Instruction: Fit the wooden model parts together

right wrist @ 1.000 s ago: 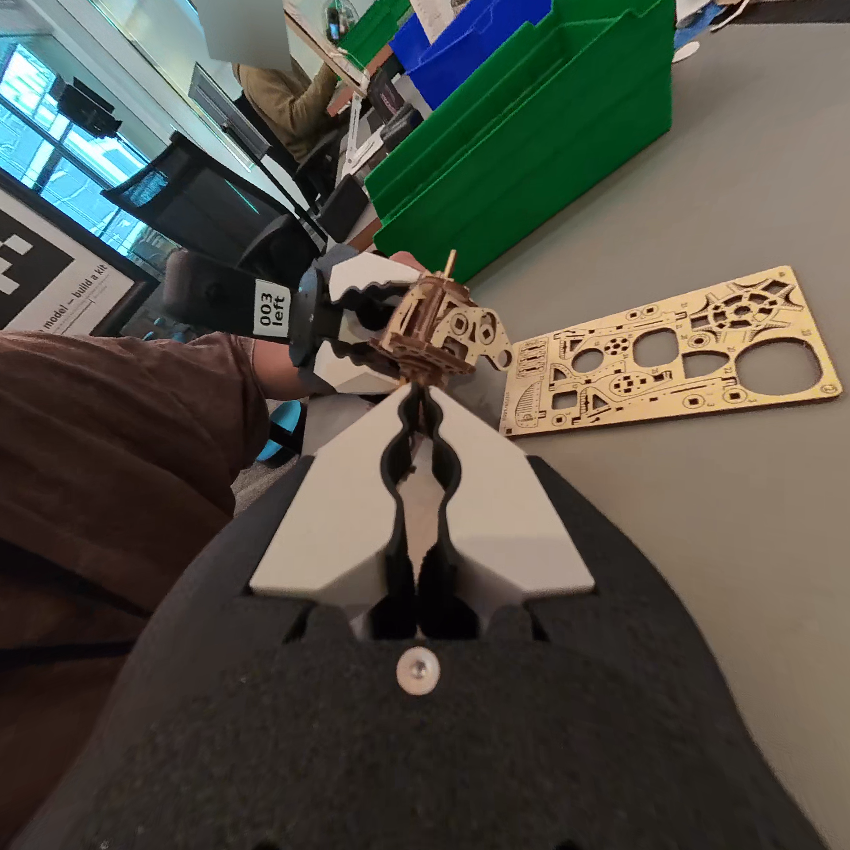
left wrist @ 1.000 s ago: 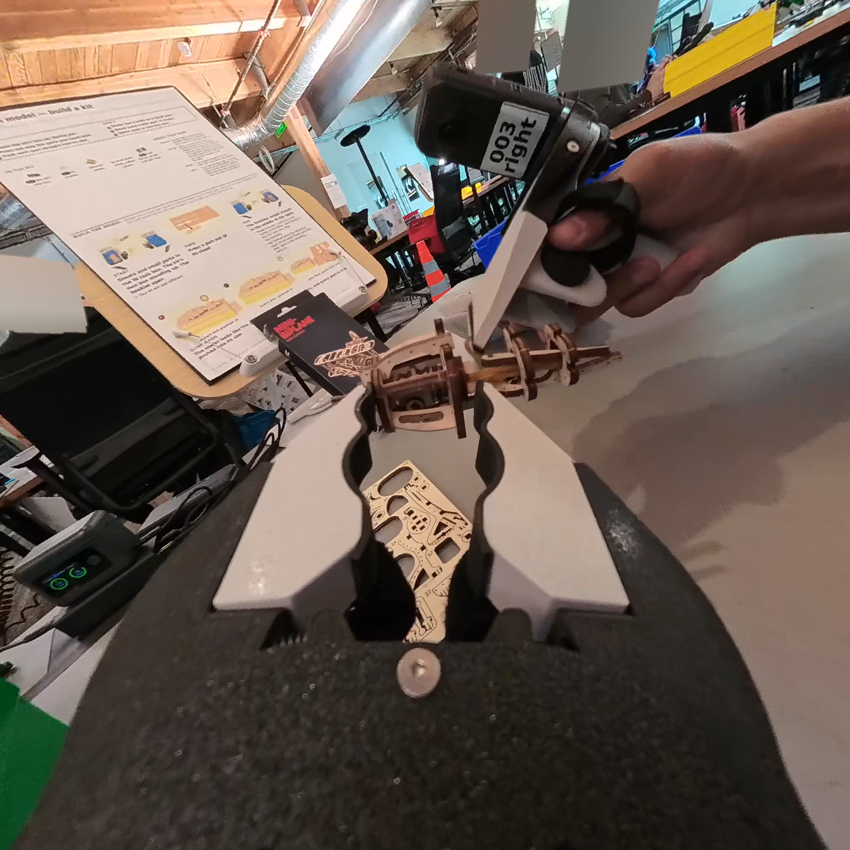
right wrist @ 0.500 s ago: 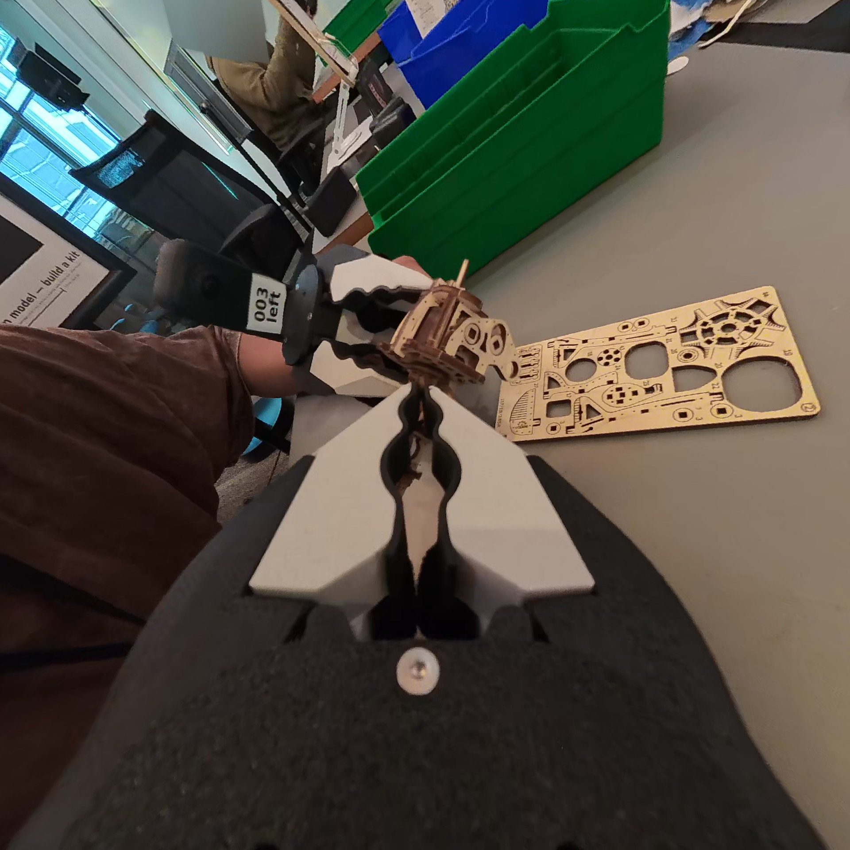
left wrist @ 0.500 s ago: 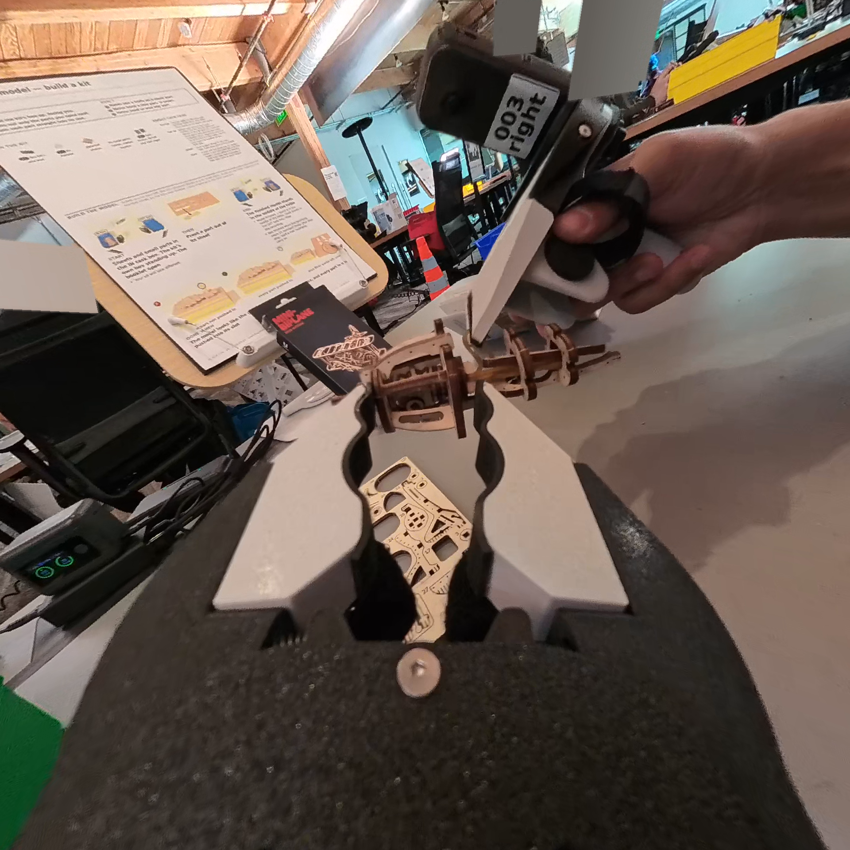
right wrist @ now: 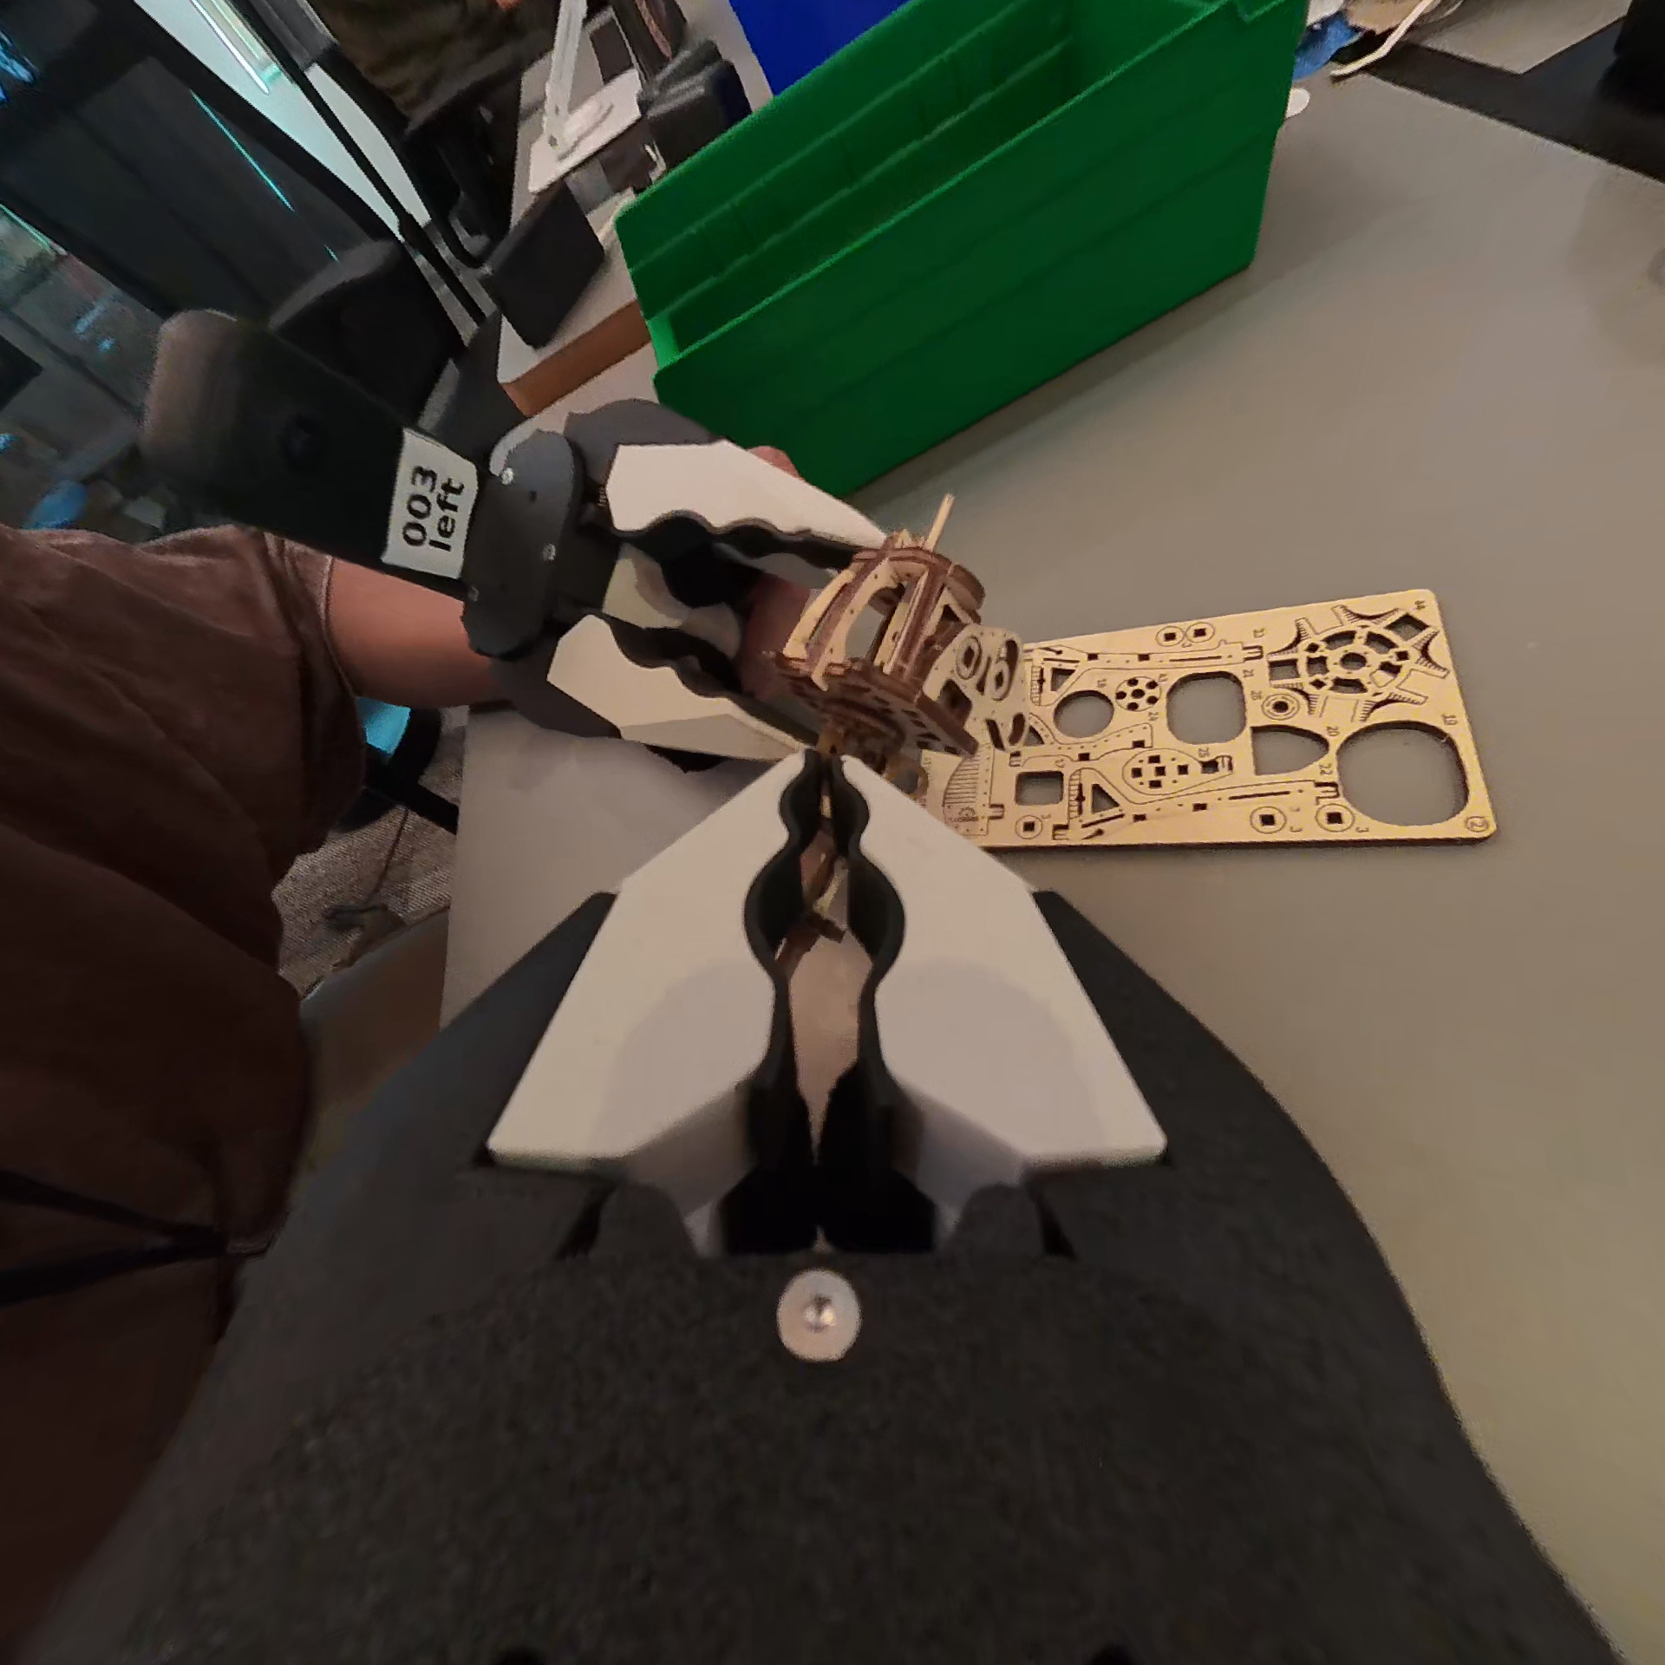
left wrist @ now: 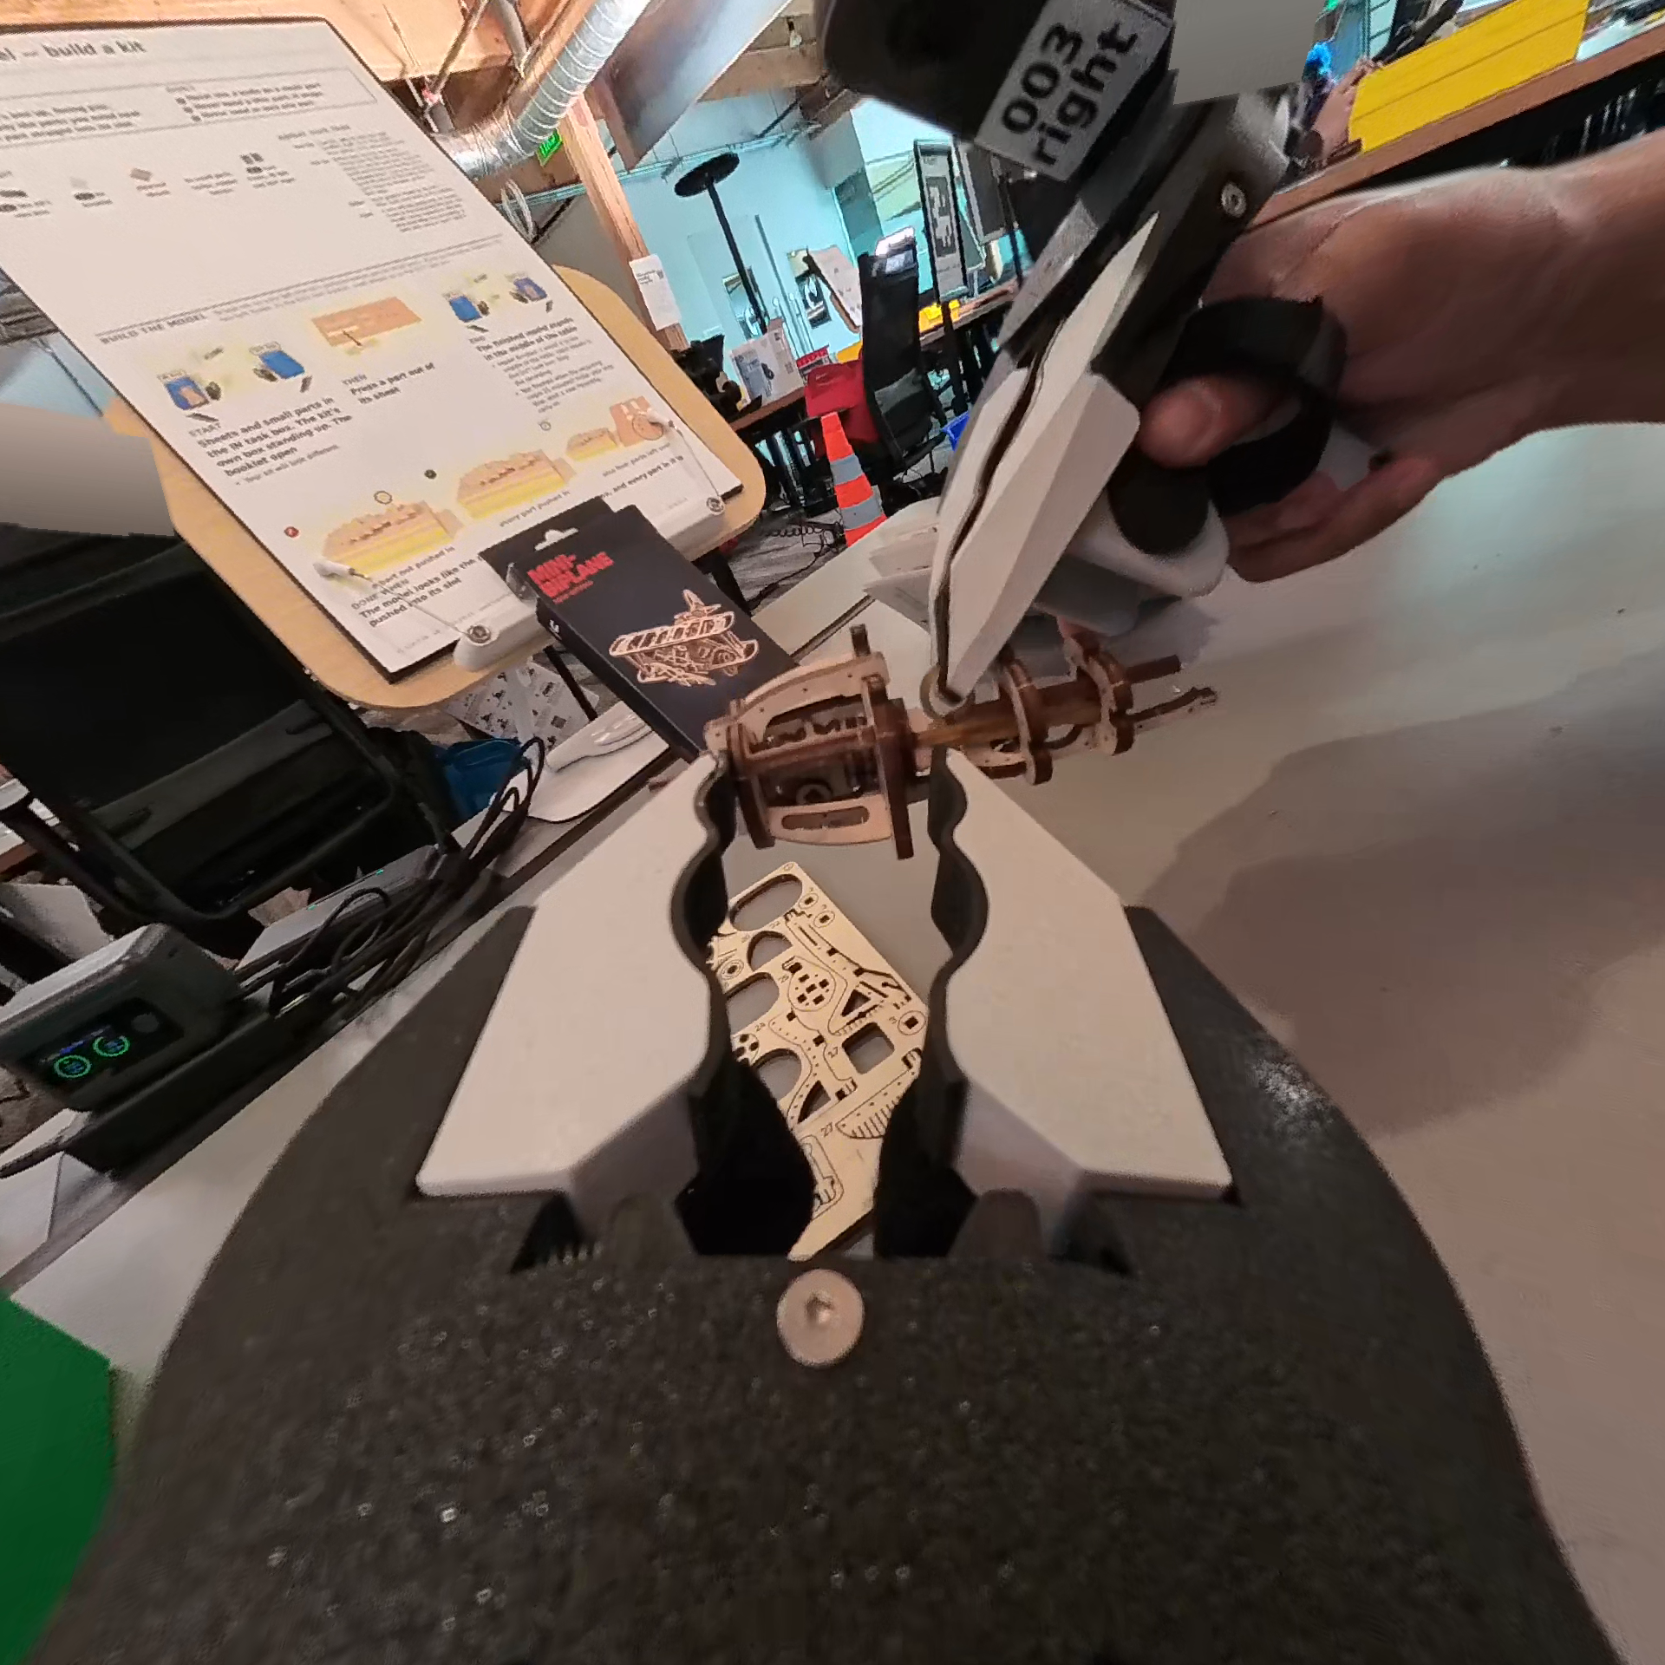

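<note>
Two grippers: both clamp one wooden model (left wrist: 815,766)
Left gripper (left wrist: 824,784): grips its cabin
Right gripper (right wrist: 824,766): pinches its tail, from 1 o'clock
Parts sheet (right wrist: 1261,721): flat on counter (right wrist: 1351,1036)

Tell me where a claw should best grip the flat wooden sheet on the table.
Probably the solid rim at the wooden sheet's free short end, coming low from that side: it lies thin and flat, and the held model crowds the other end.

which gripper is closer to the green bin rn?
Left. The left gripper, shut on the wooden model, sits just in front of the green bin; the right gripper is farther back, shut on the model's shaft.
</note>
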Demonstrator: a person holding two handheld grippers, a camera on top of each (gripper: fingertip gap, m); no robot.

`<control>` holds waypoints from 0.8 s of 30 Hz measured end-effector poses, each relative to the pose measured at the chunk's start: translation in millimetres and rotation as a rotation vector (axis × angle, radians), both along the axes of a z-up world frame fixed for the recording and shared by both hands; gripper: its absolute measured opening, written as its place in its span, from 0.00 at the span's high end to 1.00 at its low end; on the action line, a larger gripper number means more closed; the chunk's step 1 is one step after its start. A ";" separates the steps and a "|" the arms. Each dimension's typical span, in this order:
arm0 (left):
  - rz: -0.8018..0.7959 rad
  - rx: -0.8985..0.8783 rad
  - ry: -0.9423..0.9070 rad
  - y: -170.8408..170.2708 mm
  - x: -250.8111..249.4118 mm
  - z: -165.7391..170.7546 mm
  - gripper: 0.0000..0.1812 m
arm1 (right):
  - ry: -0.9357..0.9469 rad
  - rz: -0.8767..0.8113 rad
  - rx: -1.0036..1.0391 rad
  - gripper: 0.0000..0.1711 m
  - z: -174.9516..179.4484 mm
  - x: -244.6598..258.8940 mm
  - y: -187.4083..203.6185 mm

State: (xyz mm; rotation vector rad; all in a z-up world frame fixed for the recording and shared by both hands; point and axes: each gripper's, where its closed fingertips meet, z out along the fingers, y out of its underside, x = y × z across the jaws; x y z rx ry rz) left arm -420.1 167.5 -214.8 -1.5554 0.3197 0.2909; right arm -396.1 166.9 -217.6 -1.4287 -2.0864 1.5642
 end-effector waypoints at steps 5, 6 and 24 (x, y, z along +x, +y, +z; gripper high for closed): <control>0.008 0.016 0.033 -1.0 1.5 2.4 0.78 | 0.003 0.002 0.092 1.00 1.3 1.6 2.5; 0.009 0.022 0.042 -1.4 1.9 3.4 0.78 | 0.002 0.006 0.110 0.99 1.6 2.7 2.1; 0.029 0.060 0.098 -3.9 3.3 8.8 0.78 | 0.027 -0.038 0.089 0.81 23.3 9.0 21.7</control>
